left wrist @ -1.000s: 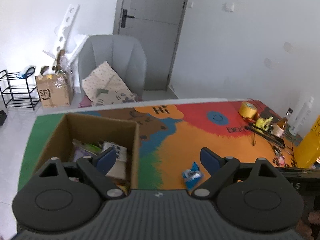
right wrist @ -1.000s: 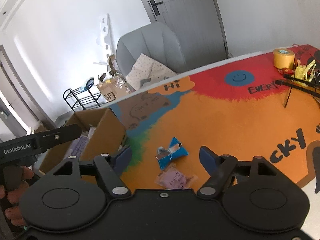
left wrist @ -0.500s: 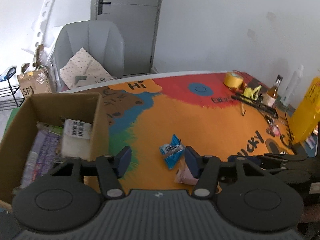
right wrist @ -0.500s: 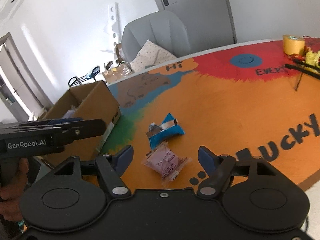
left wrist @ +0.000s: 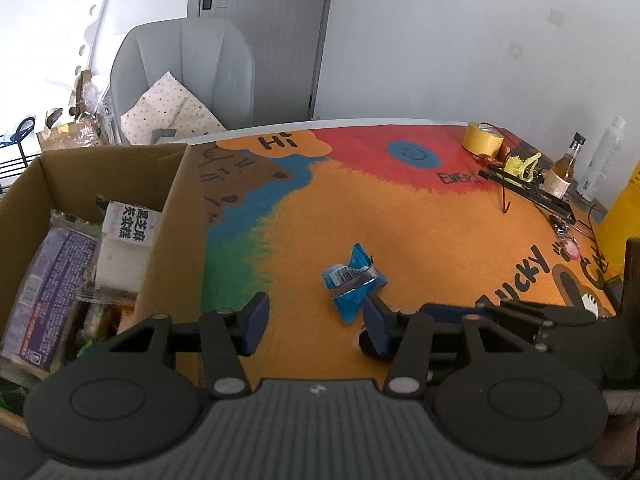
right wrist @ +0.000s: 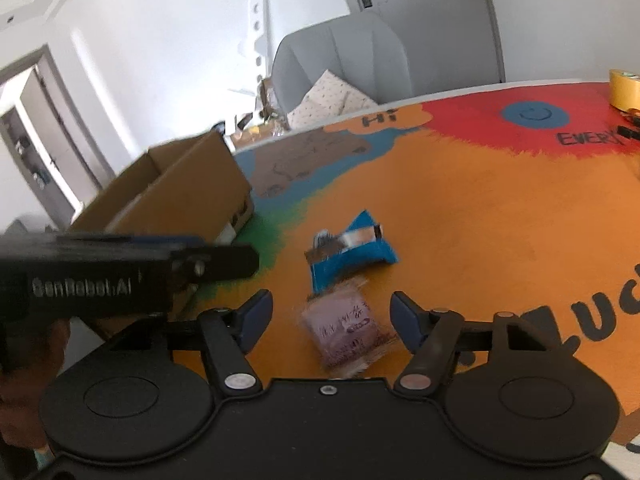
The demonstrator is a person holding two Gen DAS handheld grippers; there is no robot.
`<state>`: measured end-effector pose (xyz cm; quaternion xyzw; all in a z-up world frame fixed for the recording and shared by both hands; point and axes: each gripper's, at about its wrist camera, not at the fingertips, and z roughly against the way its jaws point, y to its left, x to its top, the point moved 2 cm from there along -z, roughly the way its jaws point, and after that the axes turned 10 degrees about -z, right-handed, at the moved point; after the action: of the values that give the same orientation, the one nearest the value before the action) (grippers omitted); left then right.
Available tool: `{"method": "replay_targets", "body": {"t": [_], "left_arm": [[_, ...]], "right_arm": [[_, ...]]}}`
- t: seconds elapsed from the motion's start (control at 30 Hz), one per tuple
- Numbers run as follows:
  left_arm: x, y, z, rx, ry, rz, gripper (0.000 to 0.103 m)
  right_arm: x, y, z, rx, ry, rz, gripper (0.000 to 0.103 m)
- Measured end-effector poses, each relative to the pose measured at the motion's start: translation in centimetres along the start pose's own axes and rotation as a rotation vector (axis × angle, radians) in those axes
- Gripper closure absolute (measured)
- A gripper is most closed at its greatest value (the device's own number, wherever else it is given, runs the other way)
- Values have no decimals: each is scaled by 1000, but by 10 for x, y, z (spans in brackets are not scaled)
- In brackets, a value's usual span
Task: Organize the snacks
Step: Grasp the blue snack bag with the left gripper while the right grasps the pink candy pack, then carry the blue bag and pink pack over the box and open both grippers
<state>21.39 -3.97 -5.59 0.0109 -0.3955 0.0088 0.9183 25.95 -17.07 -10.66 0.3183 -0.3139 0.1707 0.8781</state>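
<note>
One pink packet, right-wrist view only

A crumpled blue snack packet is lying flat on the bench, with a pink wrapped snack just beside it at 6 o'clock. An open cardboard box is sitting at their 9 o'clock, holding several packets.

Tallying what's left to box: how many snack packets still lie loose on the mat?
2: a blue packet mid-mat, and a pink packet just nearer, between the right claw's closing fingers.
</note>
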Motion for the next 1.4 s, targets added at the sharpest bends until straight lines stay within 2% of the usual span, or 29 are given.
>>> {"method": "replay_targets", "body": {"t": [0.07, 0.13, 0.2, 0.5, 0.87, 1.13, 1.17, 1.2, 1.23, 1.27, 1.3, 1.4], "left_arm": [[1, -1, -2, -4, 0, -2, 52], [1, -2, -5, -7, 3, -1, 52], [1, -3, -10, -13, 12, 1, 52], [5, -17, -32, -40, 37, -10, 52], [18, -25, -60, -33, 58, 2, 45], [17, -24, -84, -32, 100, 22, 44], [16, -24, -85, -32, 97, 24, 46], [16, -24, -84, -32, 90, 21, 54], [17, -23, -84, -42, 94, 23, 56], [17, -22, -83, -52, 96, 27, 67], [18, -22, -82, -58, 98, 27, 71], [19, -17, -74, -53, 81, 21, 72]], "right_arm": [[-4, -2, 0, -14, 18, 10, 47], [-6, -5, 2, -29, 17, 16, 64], [-5, -11, 6, -26, 24, -1, 68], [-3, -27, 18, -84, 4, -32, 70], [6, -53, 28, -169, -18, -92, 70], [10, -57, 26, -206, -24, -124, 69], [10, -56, 25, -212, -26, -129, 69], [11, -54, 24, -218, -26, -125, 70], [11, -52, 22, -222, -25, -119, 70], [11, -49, 20, -222, -23, -116, 70], [12, -48, 20, -223, -20, -115, 70], [15, -42, 18, -230, -22, -117, 71]]}}
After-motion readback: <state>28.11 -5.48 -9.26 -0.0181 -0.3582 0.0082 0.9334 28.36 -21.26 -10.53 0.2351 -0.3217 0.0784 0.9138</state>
